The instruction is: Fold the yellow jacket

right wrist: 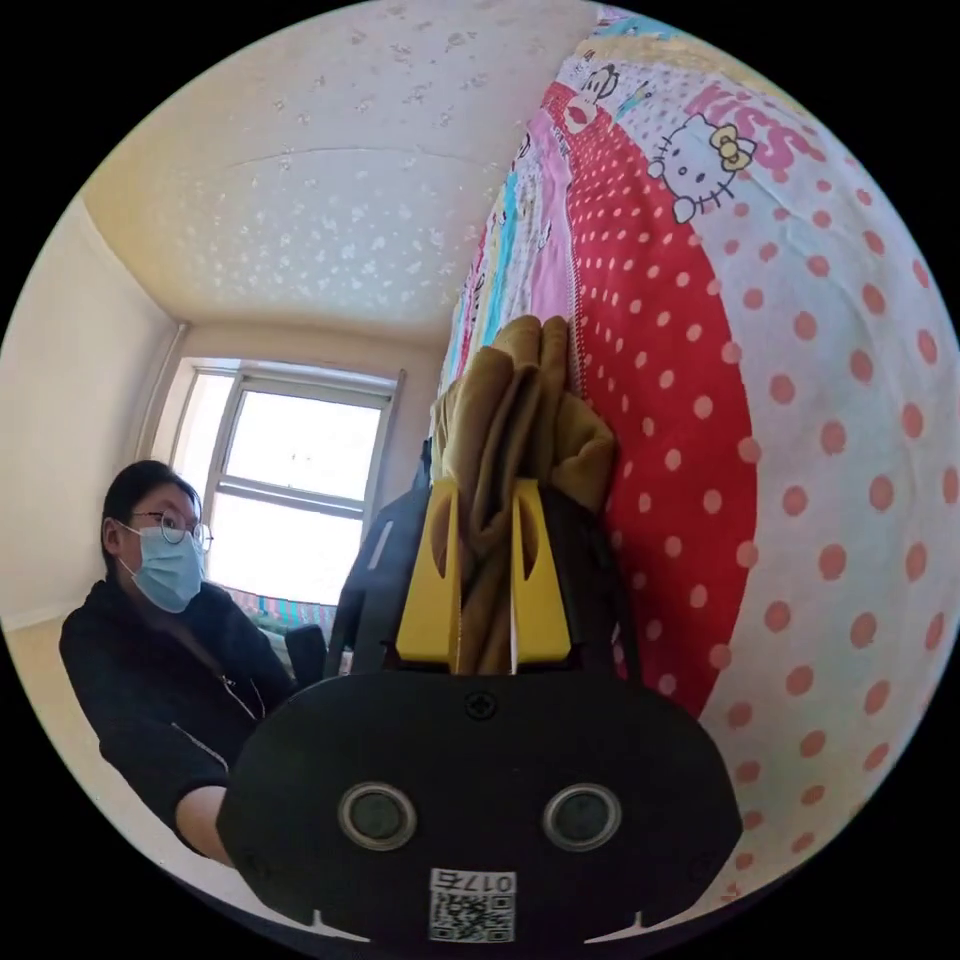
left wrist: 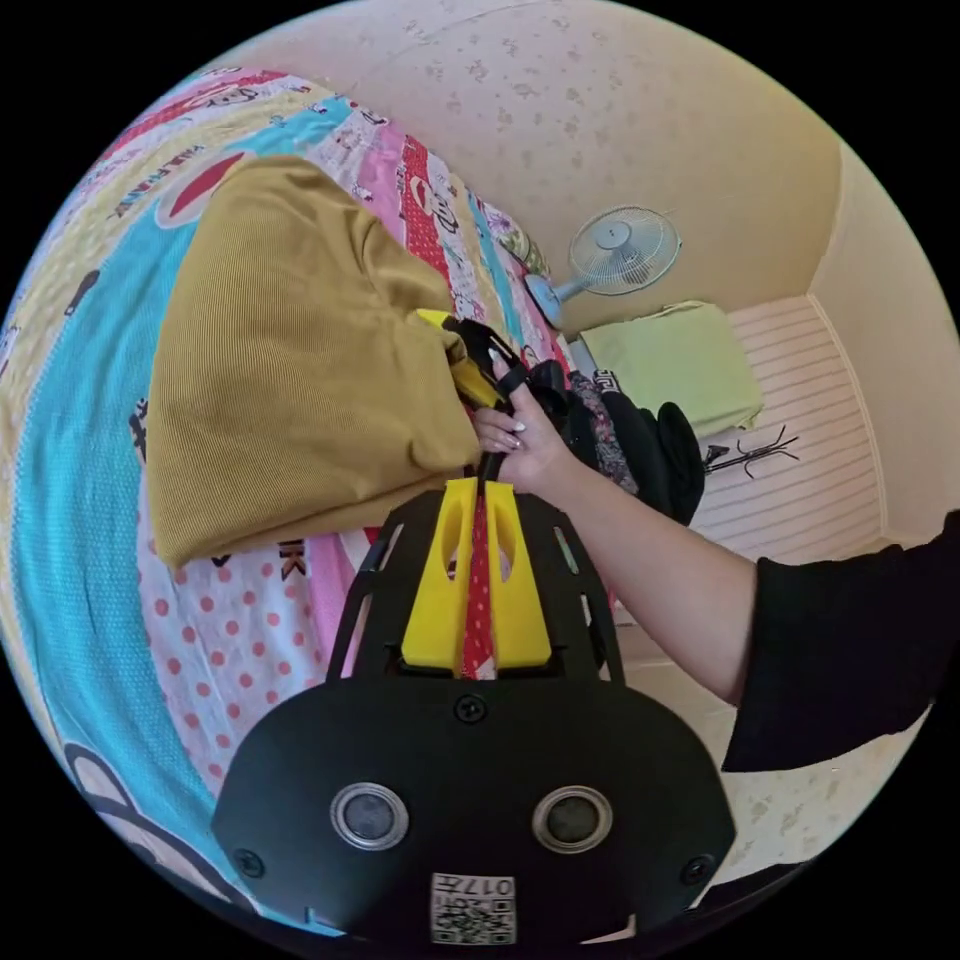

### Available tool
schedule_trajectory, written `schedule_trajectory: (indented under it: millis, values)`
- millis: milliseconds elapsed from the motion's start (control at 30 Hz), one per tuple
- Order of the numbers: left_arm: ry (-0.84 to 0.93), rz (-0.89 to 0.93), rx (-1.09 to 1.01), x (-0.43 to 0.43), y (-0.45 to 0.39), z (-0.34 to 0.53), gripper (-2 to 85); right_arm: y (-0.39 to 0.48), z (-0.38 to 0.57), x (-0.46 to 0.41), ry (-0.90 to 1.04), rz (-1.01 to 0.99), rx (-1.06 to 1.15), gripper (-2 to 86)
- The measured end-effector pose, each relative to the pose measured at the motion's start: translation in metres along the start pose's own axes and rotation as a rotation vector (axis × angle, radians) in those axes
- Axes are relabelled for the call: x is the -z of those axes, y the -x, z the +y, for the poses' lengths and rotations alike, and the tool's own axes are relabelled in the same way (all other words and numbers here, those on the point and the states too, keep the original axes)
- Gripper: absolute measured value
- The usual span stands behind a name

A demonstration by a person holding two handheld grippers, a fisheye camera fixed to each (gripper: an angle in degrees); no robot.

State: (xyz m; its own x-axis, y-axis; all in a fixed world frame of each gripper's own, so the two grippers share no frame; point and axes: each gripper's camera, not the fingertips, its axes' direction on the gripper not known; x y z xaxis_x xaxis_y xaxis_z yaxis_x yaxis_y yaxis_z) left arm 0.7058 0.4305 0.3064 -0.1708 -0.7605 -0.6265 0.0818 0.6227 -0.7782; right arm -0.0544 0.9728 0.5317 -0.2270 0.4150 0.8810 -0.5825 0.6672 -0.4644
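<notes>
The yellow jacket (left wrist: 290, 350) lies on the bed, on a patchwork bedspread (left wrist: 90, 480) of turquoise, pink and dotted panels. In the left gripper view it is a bunched mustard heap of ribbed cloth toward ten o'clock from the centre, with one folded edge running along its lower side. At the jacket's three o'clock edge the right tongs (left wrist: 470, 375) show as a yellow and black tool in the person's hand (left wrist: 520, 435), touching the cloth there; a bare forearm and a black sleeve (left wrist: 850, 650) run off toward four o'clock.

The left tongs (left wrist: 478, 500) stand at the bottom centre of their own view, the two yellow jaws close together with only a narrow slot between them, through which red dotted bedspread shows. They hold nothing that can be seen, and hang just beside the jacket's lower edge, apart from it.

In the right gripper view the right tongs (right wrist: 486, 500) are clamped on a thick wad of the jacket (right wrist: 520, 420), folds of mustard cloth pressed between both jaws and spilling out above the tips toward twelve o'clock. The cloth lies against a red panel with pink dots (right wrist: 670, 450) of the bedspread.

Past the bed in the left gripper view stand a fan (left wrist: 615, 250) at one o'clock, a pale green cloth-covered block (left wrist: 675, 365) and a dark pile of clothes (left wrist: 640, 440).
</notes>
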Motion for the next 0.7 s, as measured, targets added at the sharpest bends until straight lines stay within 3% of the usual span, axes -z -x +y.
schedule_trajectory:
  millis: [100,300,500,700]
  values:
    - [-0.050,-0.140,-0.082,0.022,-0.009,0.012,10.3,0.044,0.010,0.024,-0.052,0.044,0.033,11.7]
    - [0.061,-0.467,-0.349,0.036,-0.004,0.014,11.3,0.158,0.080,0.035,-0.027,0.195,0.154,12.5]
    - [0.200,-0.521,-0.483,0.001,0.001,0.007,8.7,0.204,0.129,-0.014,0.116,0.508,0.243,9.6]
    - [0.269,-0.546,-0.513,-0.003,-0.006,0.000,3.8,0.229,0.115,0.008,0.066,0.464,0.093,4.5]
